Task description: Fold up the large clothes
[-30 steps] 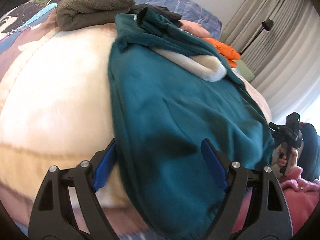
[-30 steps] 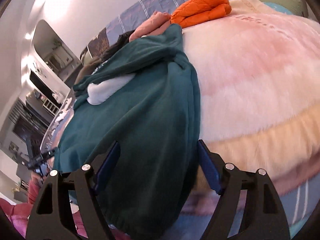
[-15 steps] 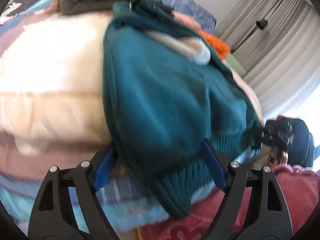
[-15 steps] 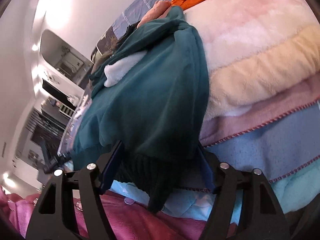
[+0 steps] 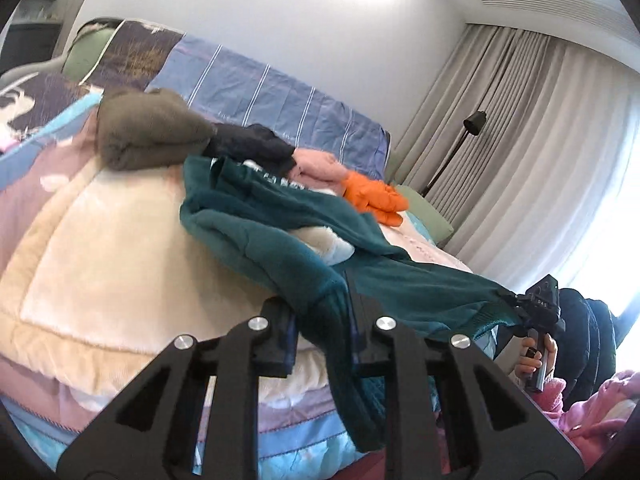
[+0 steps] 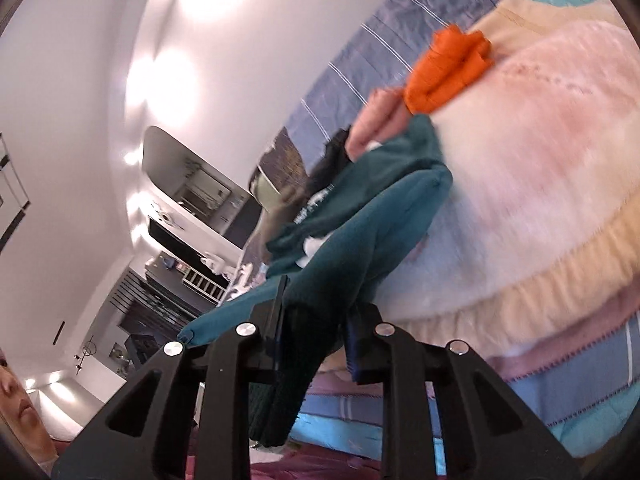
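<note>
A teal fleece sweater [image 5: 280,248] with a white lining lies across the fluffy blanket [image 5: 100,248] on the bed, its lower edge raised off the bedding. My left gripper [image 5: 322,320] has its jaws closing, and the pads press on the ribbed hem at one corner. My right gripper [image 6: 316,320] is closing too, with the hem's other corner [image 6: 296,360] pinched between its pads. In the left wrist view the right gripper [image 5: 536,308] shows at the far right, a hand under it, with the hem stretched taut between the two.
At the head of the bed lie a folded olive-brown garment [image 5: 148,136], a black one [image 5: 256,146], a pink one [image 5: 320,166] and an orange one [image 5: 376,198]. A floor lamp [image 5: 460,148] and curtains [image 5: 540,140] stand at the right.
Both grippers went from open around the sweater's hem to shut on it. Both rose and tilted up, lifting the hem off the blanket.
</note>
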`<state>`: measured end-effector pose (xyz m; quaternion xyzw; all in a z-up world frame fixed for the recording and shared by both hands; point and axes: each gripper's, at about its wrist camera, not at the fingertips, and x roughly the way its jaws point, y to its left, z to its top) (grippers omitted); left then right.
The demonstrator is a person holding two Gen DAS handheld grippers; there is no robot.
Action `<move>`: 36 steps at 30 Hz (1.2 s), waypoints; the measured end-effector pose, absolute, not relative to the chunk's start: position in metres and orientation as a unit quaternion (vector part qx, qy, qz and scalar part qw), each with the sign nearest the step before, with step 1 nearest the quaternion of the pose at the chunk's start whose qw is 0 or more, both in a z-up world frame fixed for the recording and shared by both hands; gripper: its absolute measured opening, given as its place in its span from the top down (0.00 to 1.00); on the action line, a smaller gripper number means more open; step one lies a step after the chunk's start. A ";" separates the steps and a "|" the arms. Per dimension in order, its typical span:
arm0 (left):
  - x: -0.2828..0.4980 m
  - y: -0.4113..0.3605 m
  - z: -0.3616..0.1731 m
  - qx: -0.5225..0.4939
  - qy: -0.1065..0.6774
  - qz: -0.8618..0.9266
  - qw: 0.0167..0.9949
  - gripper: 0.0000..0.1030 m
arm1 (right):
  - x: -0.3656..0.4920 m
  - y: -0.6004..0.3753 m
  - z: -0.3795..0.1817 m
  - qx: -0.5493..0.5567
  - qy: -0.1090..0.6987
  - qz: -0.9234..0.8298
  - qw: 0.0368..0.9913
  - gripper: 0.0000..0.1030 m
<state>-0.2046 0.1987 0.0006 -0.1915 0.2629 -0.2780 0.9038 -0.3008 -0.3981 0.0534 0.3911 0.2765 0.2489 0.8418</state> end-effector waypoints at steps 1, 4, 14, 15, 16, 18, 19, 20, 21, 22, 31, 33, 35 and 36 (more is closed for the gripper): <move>-0.206 0.198 0.002 -0.192 0.261 -0.277 0.905 0.82 | -0.301 -0.397 0.055 0.391 0.274 0.250 0.842 0.77; -0.210 0.197 0.005 -0.196 0.254 -0.271 0.908 0.83 | -0.302 -0.398 0.061 0.398 0.263 0.251 0.842 0.78; -0.244 0.202 0.071 -0.187 0.154 -0.277 0.930 0.82 | -0.337 -0.401 0.140 0.347 0.127 0.280 0.886 0.79; -0.243 0.200 0.075 -0.177 0.155 -0.274 0.933 0.82 | -0.332 -0.401 0.141 0.342 0.134 0.271 0.890 0.79; -0.238 0.197 0.075 -0.172 0.162 -0.271 0.933 0.82 | -0.324 -0.401 0.138 0.342 0.142 0.262 0.892 0.79; -0.219 0.192 0.067 -0.171 0.184 -0.268 0.930 0.82 | -0.304 -0.403 0.126 0.355 0.161 0.249 0.887 0.79; -0.206 0.191 0.062 -0.173 0.197 -0.262 0.929 0.82 | -0.288 -0.405 0.118 0.370 0.174 0.244 0.880 0.79; -0.191 0.189 0.058 -0.175 0.213 -0.254 0.927 0.82 | -0.272 -0.407 0.110 0.383 0.184 0.237 0.874 0.79; -0.175 0.189 0.055 -0.178 0.226 -0.249 0.925 0.82 | -0.259 -0.408 0.106 0.387 0.191 0.232 0.872 0.79; -0.164 0.189 0.053 -0.179 0.232 -0.245 0.924 0.81 | -0.240 -0.407 0.101 0.389 0.201 0.227 0.870 0.79; -0.011 0.172 0.039 -0.162 0.299 -0.211 0.916 0.79 | -0.067 -0.392 0.066 0.369 0.308 0.149 0.864 0.78; 0.031 0.164 0.015 -0.137 0.333 -0.186 0.914 0.78 | -0.034 -0.386 0.039 0.357 0.354 0.121 0.856 0.74; 0.060 0.154 -0.017 -0.113 0.369 -0.162 0.908 0.78 | -0.009 -0.383 0.004 0.352 0.397 0.100 0.842 0.73; 0.072 0.150 -0.036 -0.105 0.383 -0.156 0.904 0.78 | -0.006 -0.385 -0.008 0.361 0.393 0.098 0.840 0.73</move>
